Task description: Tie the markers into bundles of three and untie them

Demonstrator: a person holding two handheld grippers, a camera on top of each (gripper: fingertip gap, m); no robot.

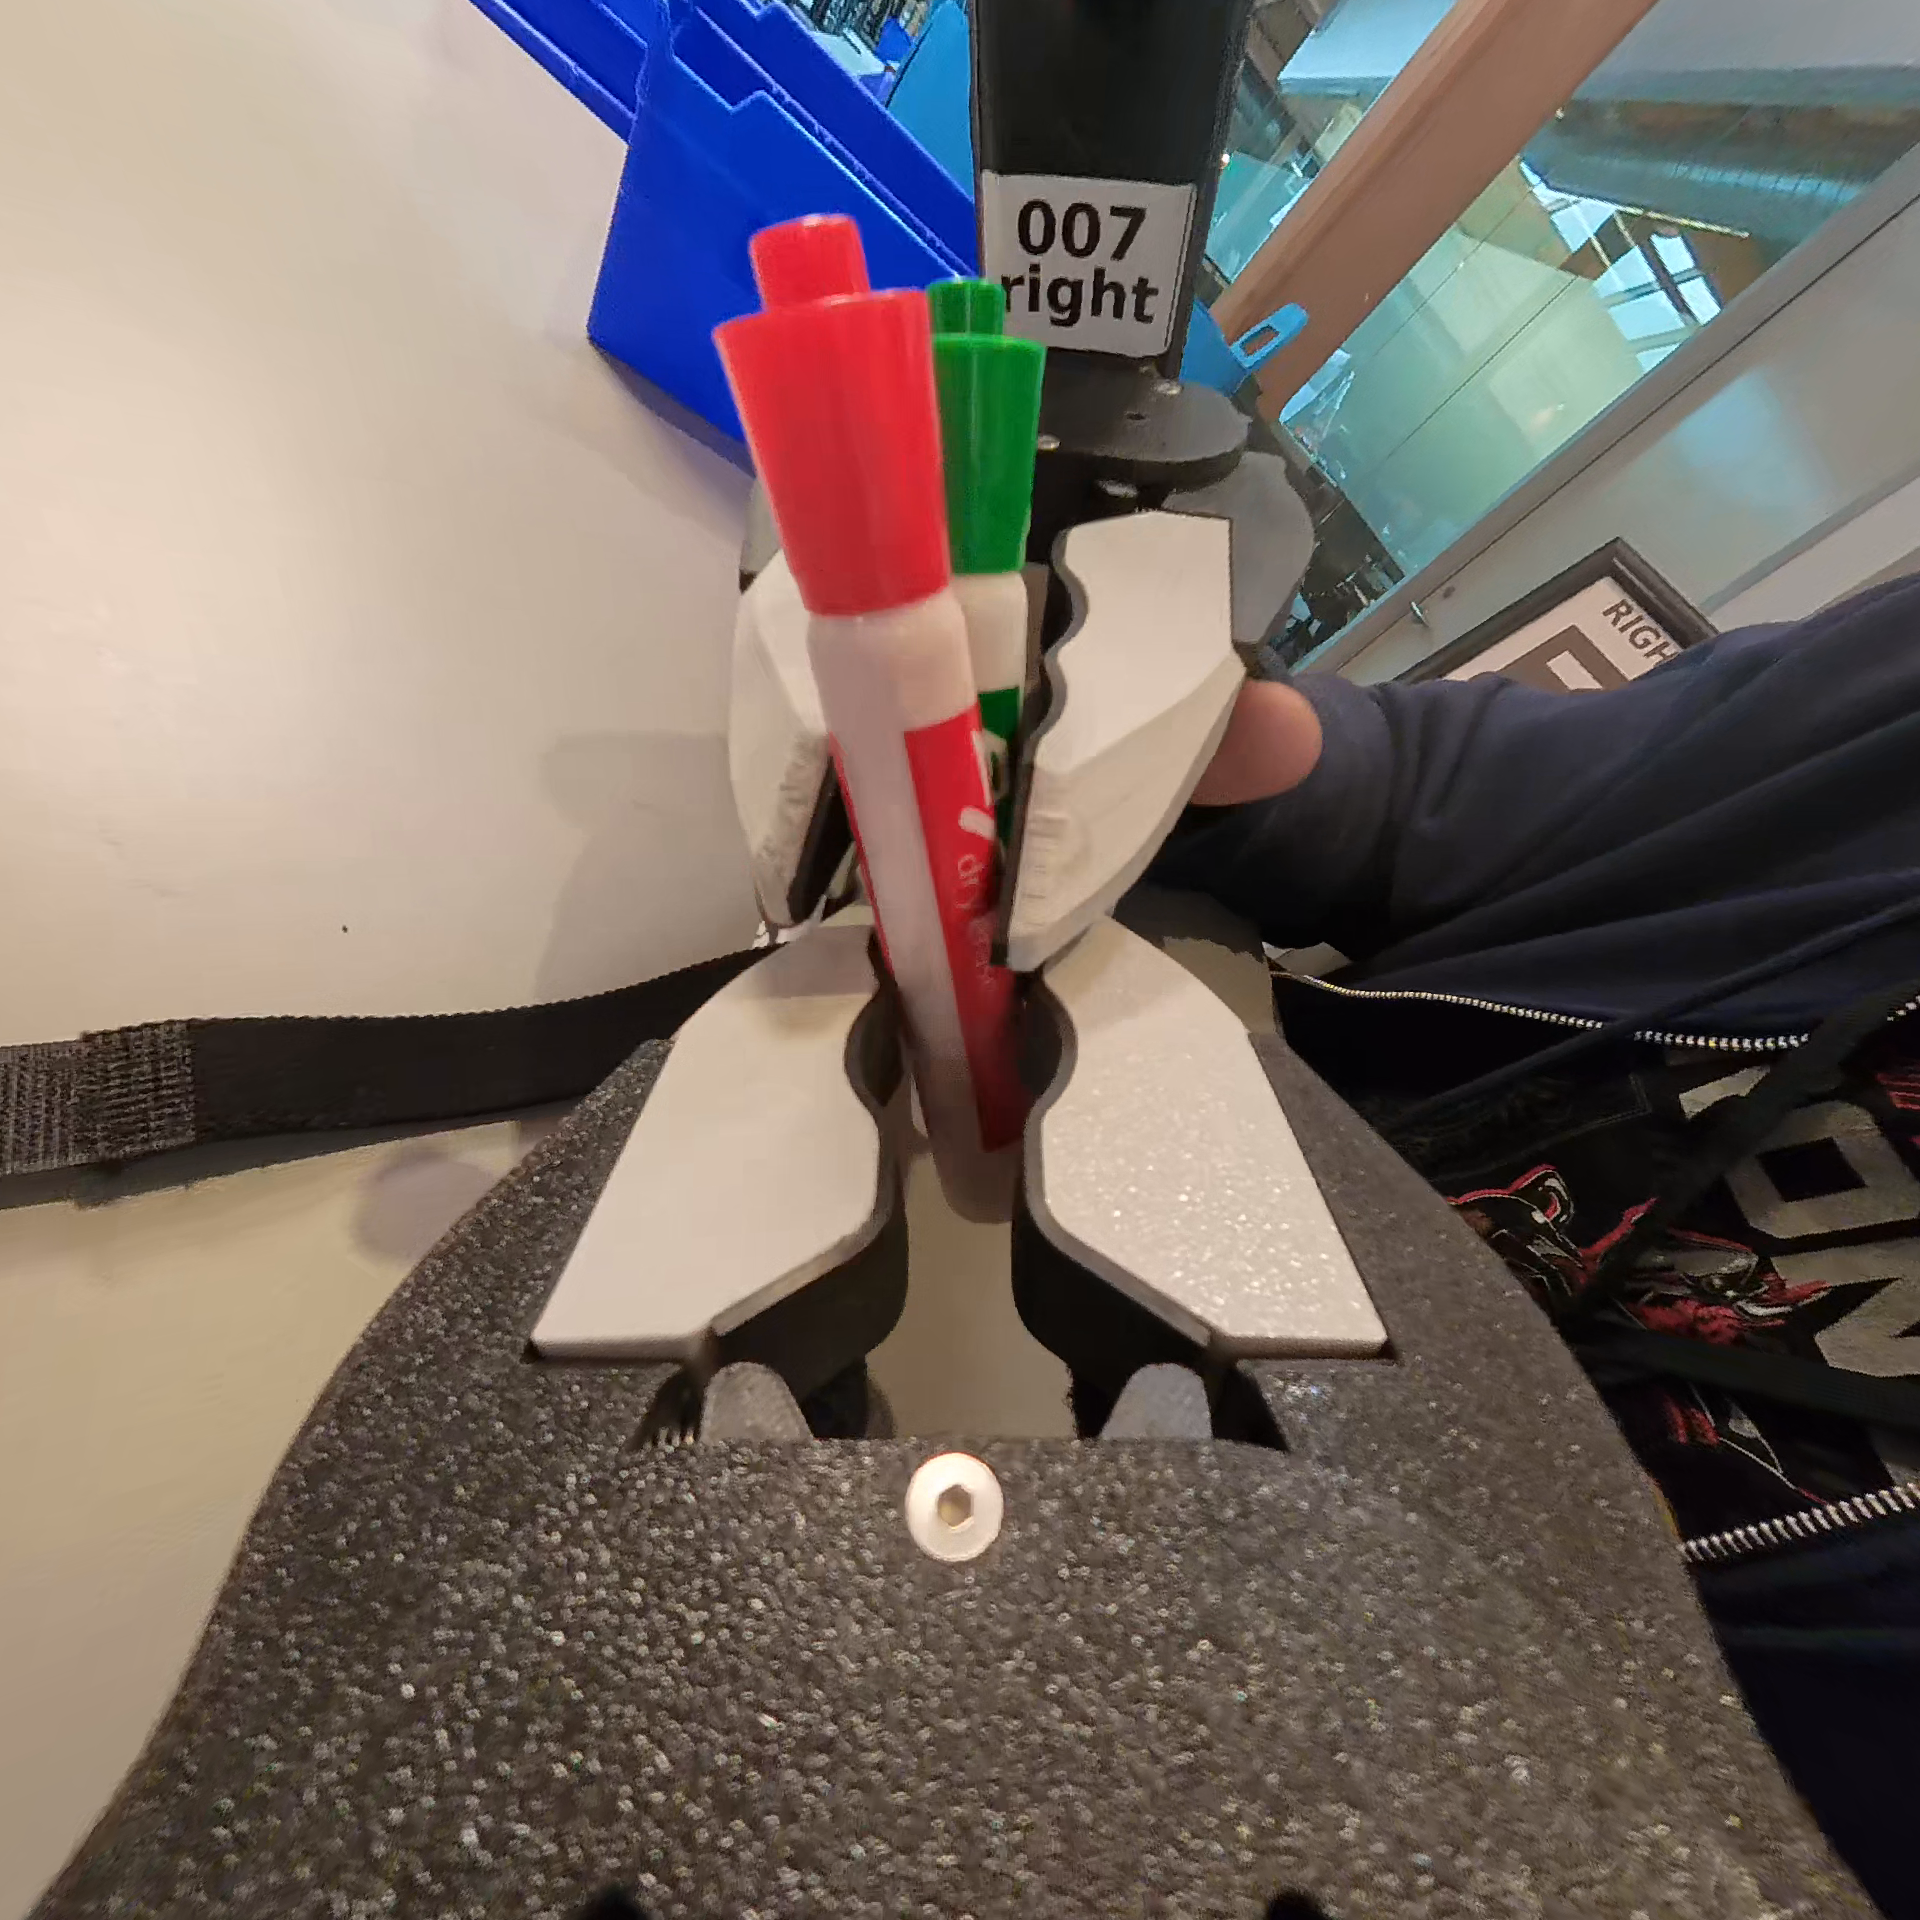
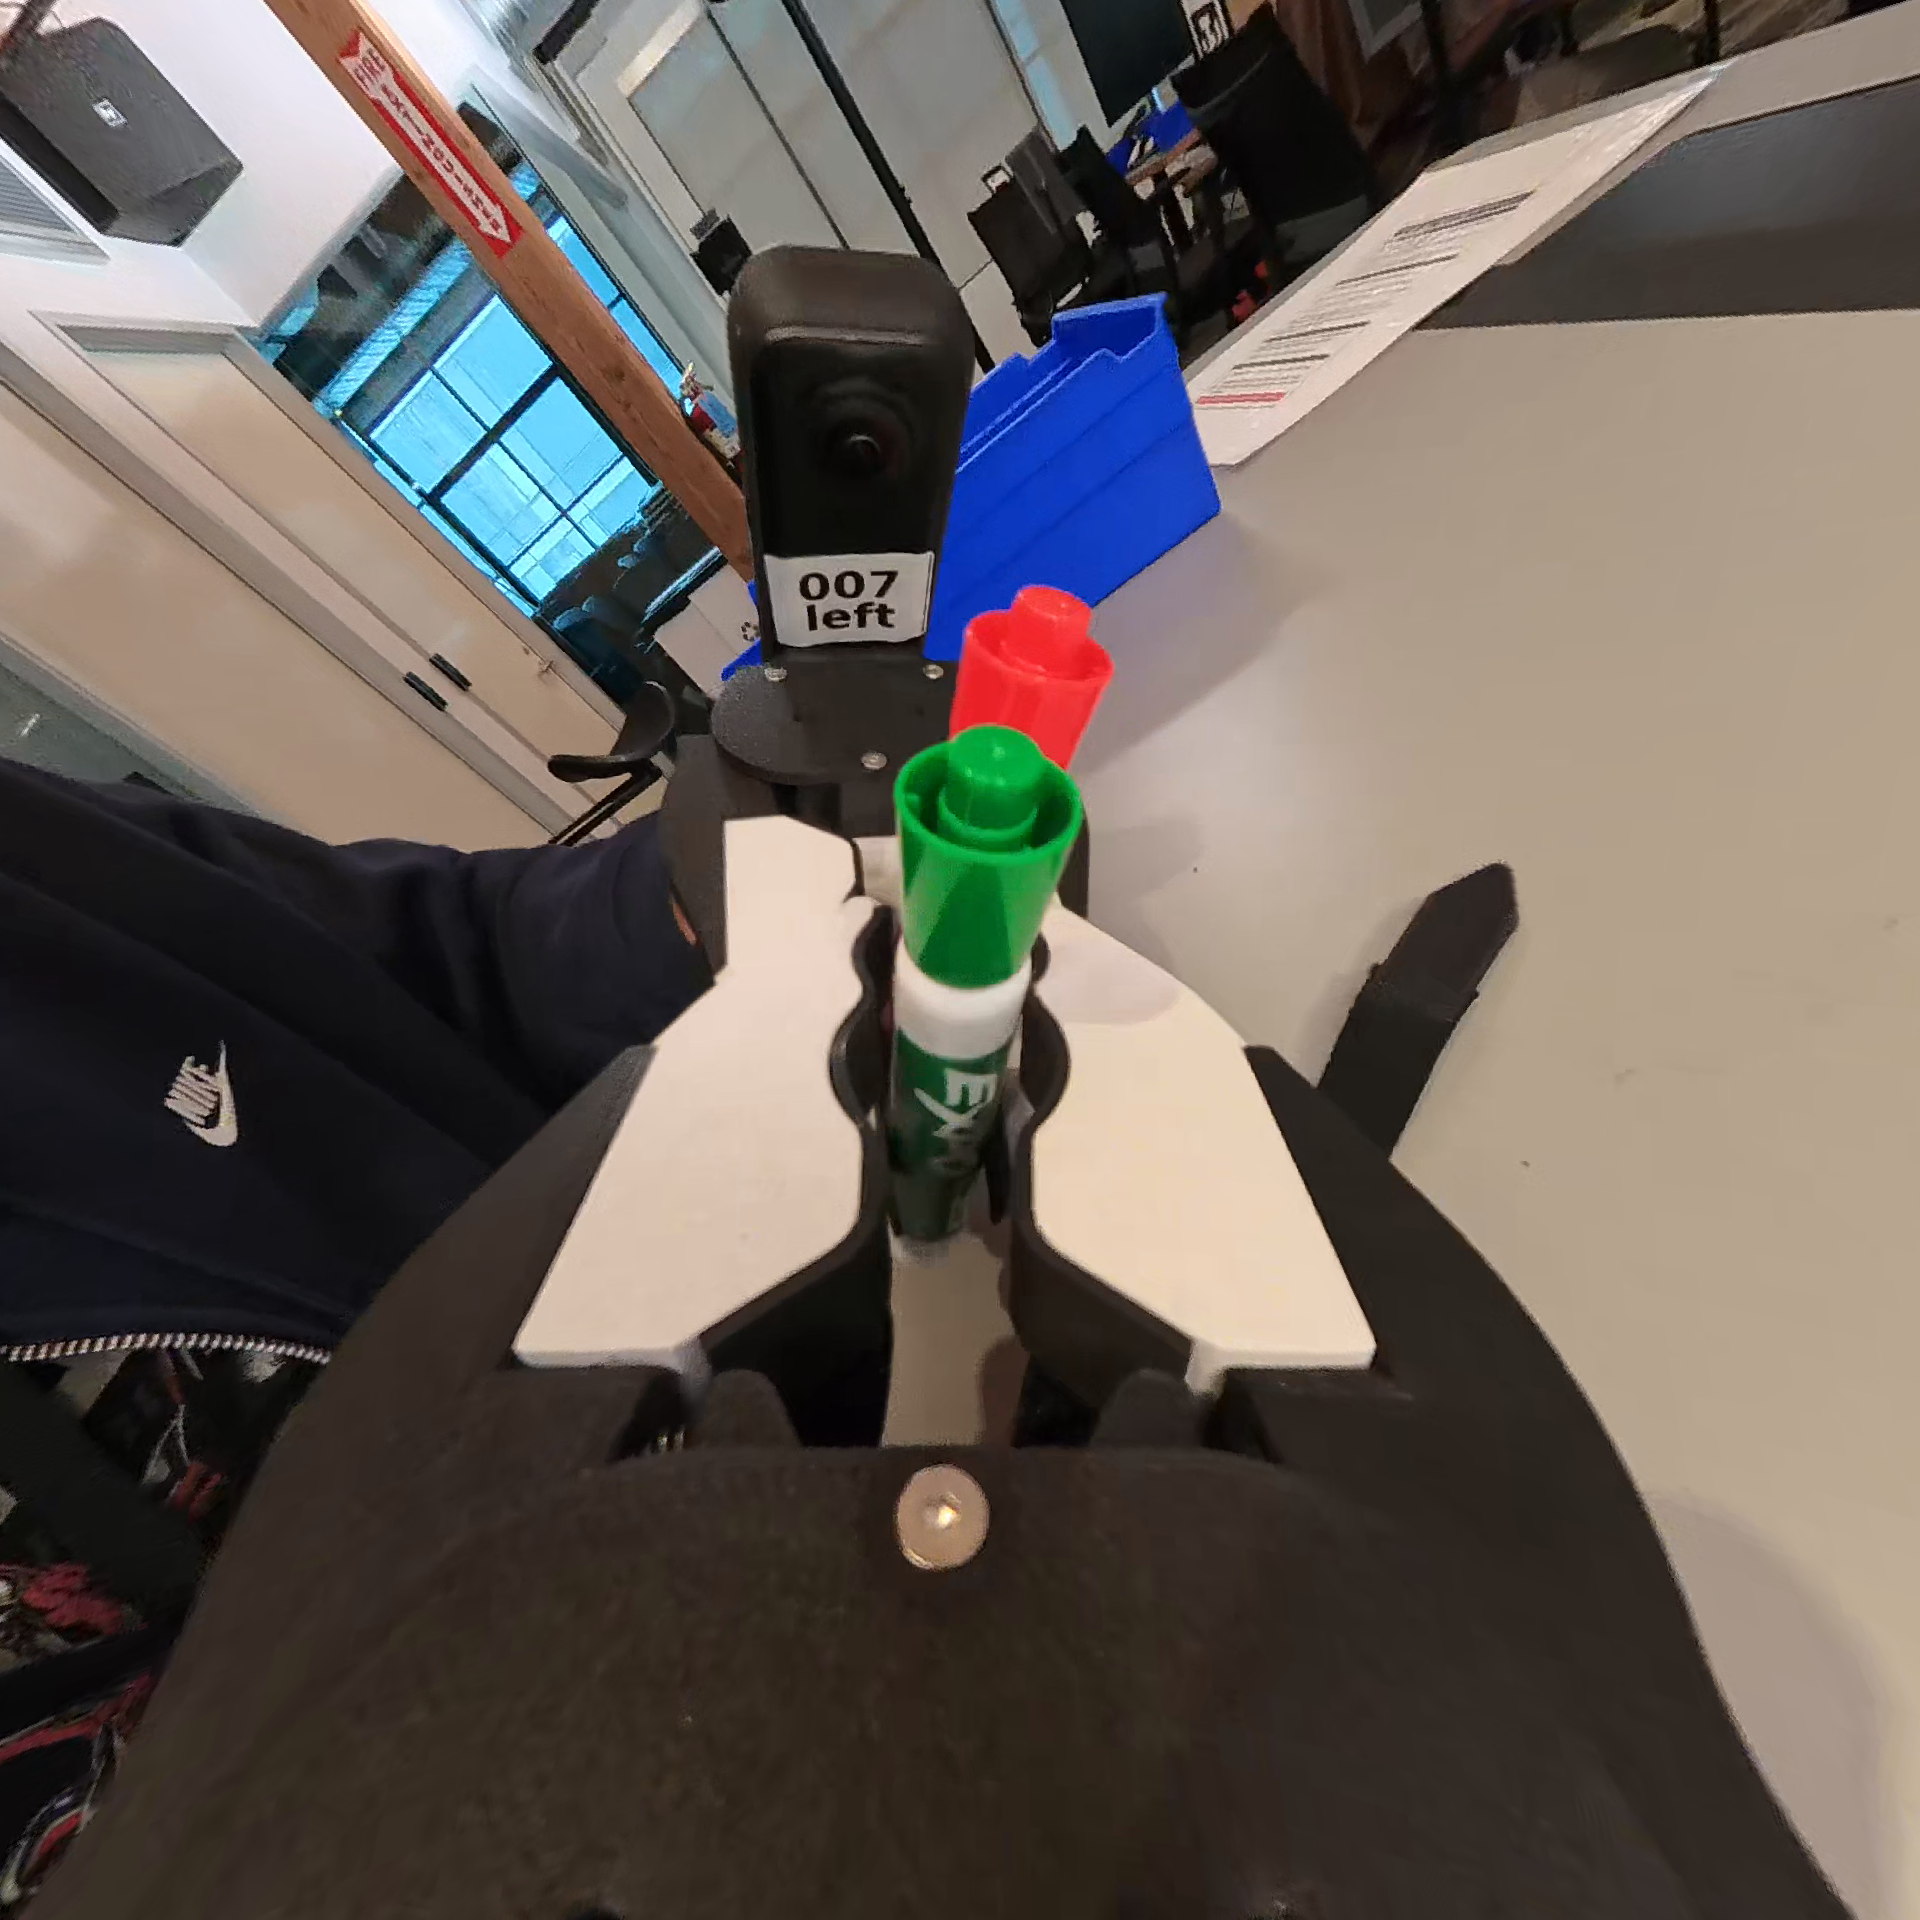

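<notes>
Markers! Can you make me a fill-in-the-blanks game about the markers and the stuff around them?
1. The marker nearest the left wrist camera has a ____ cap; it is the red marker.
2. The marker beside it, the green marker, has a ____ cap.
3. The storage bin on the table is ____.
4. The strap lying flat on the table is ____.

Missing words: red; green; blue; black

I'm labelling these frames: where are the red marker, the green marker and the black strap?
red marker [image 1: 831, 468], left wrist view, on its cap.
green marker [image 2: 982, 883], right wrist view, on its cap.
black strap [image 1: 364, 1070], left wrist view, on its flat middle stretch.
</notes>
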